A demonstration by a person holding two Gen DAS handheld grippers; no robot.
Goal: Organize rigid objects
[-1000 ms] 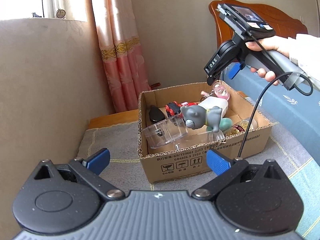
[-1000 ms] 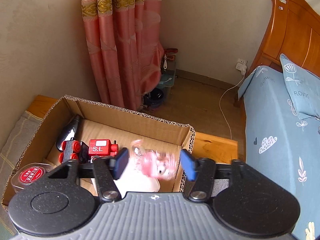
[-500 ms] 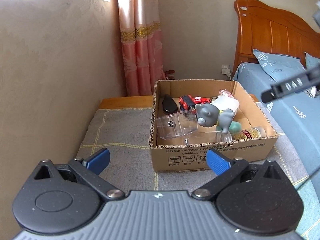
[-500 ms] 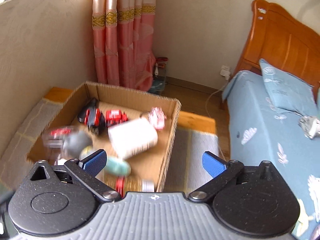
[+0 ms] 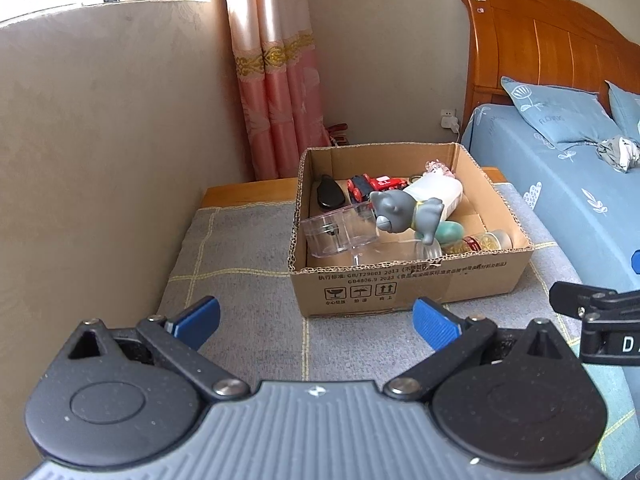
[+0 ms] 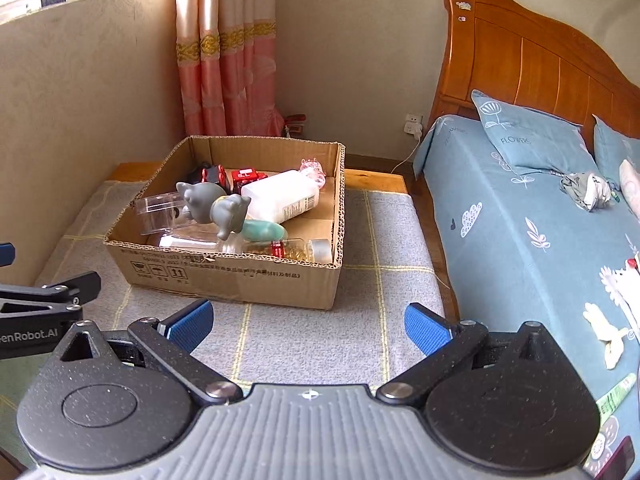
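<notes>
An open cardboard box (image 5: 404, 288) (image 6: 240, 280) stands on a grey checked mat. Inside lie a grey cat figure (image 5: 404, 210) (image 6: 218, 206), a white bottle (image 6: 280, 196), a red toy train (image 5: 370, 184) (image 6: 244, 176), a clear plastic tub (image 5: 340, 232) (image 6: 156, 212), a pink keychain (image 6: 312, 168), a small jar with a red label (image 6: 296, 250) and a black piece (image 5: 329, 194). My left gripper (image 5: 316, 322) is open and empty, well short of the box. My right gripper (image 6: 308, 326) is open and empty too, back from the box's front right corner.
The grey mat (image 6: 312, 332) covers a low wooden bench (image 6: 376, 180) against the wall. A bed with a blue sheet (image 6: 532, 240), pillows and a wooden headboard (image 6: 520, 64) fills the right side. Small items lie on the bed near the right edge. Pink curtains (image 5: 280, 80) hang behind.
The right gripper opened over the box and let the pink keychain fall in, then pulled back and to the right. The left gripper rose slightly and stayed open.
</notes>
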